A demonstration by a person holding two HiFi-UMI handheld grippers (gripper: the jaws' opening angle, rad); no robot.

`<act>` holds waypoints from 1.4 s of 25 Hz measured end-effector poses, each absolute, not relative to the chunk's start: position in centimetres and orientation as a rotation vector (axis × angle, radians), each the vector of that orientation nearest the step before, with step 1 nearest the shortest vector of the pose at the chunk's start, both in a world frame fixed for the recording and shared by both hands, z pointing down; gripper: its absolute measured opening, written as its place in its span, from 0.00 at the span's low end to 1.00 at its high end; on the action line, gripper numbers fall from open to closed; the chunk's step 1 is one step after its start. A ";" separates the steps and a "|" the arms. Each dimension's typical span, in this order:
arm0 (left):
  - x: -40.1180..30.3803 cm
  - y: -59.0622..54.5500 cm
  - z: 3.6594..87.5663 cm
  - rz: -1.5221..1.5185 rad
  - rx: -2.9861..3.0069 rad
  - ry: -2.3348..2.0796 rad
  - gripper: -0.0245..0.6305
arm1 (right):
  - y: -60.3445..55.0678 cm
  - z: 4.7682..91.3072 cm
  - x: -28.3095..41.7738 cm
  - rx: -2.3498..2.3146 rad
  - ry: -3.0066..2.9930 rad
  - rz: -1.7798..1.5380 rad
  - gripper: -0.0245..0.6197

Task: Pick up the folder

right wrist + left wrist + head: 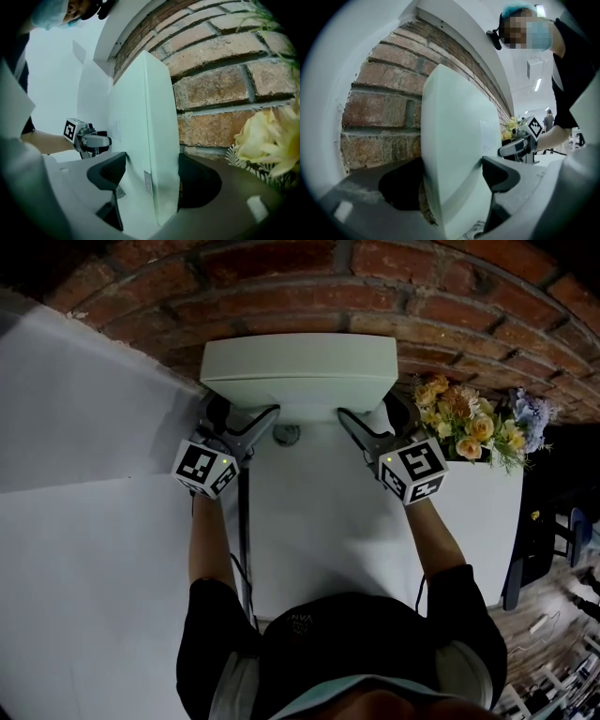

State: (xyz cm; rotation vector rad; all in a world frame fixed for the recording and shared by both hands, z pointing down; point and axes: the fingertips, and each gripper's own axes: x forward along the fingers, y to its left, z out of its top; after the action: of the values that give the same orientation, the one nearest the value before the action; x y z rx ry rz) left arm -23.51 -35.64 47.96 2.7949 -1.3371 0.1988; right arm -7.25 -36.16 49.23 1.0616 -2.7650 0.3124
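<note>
A pale green folder (298,371) stands upright on the white table (319,531), its back against the brick wall. My left gripper (246,420) holds its left end and my right gripper (367,425) holds its right end. In the left gripper view the folder (454,154) fills the gap of the left gripper (450,185), a dark pad on each face. The right gripper view shows the folder's (150,136) edge clamped the same way in the right gripper (152,177). Both grippers are shut on the folder.
The brick wall (281,287) runs right behind the folder. A bunch of yellow and blue flowers (473,427) stands at the table's right rear, close to my right gripper. A small round metal fitting (287,435) sits in the table between the grippers. A white panel (84,521) lies at the left.
</note>
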 end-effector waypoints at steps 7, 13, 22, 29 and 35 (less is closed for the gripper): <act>-23.5 -34.9 47.5 0.218 2.777 -1.351 0.65 | -35.5 48.9 -7.2 1.061 -2.749 0.309 0.57; -23.4 -33.9 47.0 0.203 2.757 -1.361 0.65 | -34.7 48.0 -7.1 1.067 -2.758 0.307 0.57; -23.0 -32.0 46.1 0.185 2.719 -1.386 0.65 | -33.0 46.9 -6.7 1.072 -2.756 0.287 0.57; -22.6 -30.1 44.5 0.176 2.709 -1.418 0.65 | -31.5 45.1 -6.4 1.066 -2.769 0.267 0.58; -22.0 -28.3 43.3 0.166 2.699 -1.437 0.65 | -29.9 44.0 -5.8 1.066 -2.775 0.255 0.58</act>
State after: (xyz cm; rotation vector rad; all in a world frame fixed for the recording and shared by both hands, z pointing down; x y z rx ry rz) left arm -22.01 -28.27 43.33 2.6988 -1.4368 0.1662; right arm -5.80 -29.86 43.97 1.0662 -2.7746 0.2548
